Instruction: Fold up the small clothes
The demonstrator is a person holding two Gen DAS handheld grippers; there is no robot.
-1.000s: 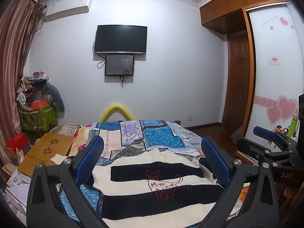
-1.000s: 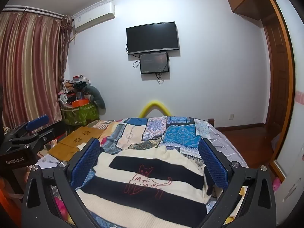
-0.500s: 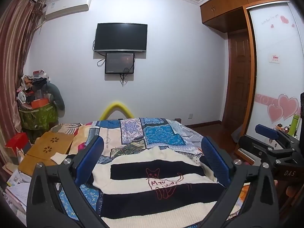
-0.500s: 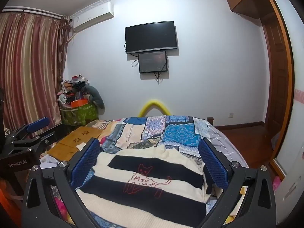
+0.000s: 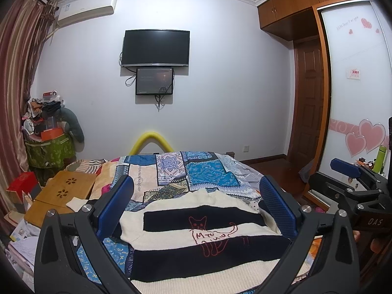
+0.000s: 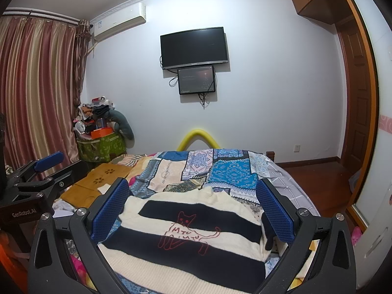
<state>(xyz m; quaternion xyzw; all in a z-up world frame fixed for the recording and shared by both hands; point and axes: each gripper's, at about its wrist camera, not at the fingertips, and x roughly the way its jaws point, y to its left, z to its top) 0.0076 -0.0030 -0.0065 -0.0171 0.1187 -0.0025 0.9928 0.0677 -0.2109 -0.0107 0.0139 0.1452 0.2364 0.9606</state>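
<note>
A cream and black striped sweater (image 5: 196, 240) with a red cat outline lies flat on the bed; it also shows in the right wrist view (image 6: 186, 235). My left gripper (image 5: 196, 205) is open and empty, held above the sweater with a finger on each side. My right gripper (image 6: 192, 208) is open and empty, also above the sweater. The right gripper shows at the right edge of the left wrist view (image 5: 352, 181), and the left gripper at the left edge of the right wrist view (image 6: 41, 171).
The bed carries a blue patchwork quilt (image 5: 186, 169). A wooden lap table (image 5: 63, 193) and papers sit left of the bed. A cluttered green basket (image 5: 49, 147) stands by the curtain. A wardrobe with heart stickers (image 5: 357, 98) is on the right.
Both views have shifted only slightly; the grippers stay open over the sweater.
</note>
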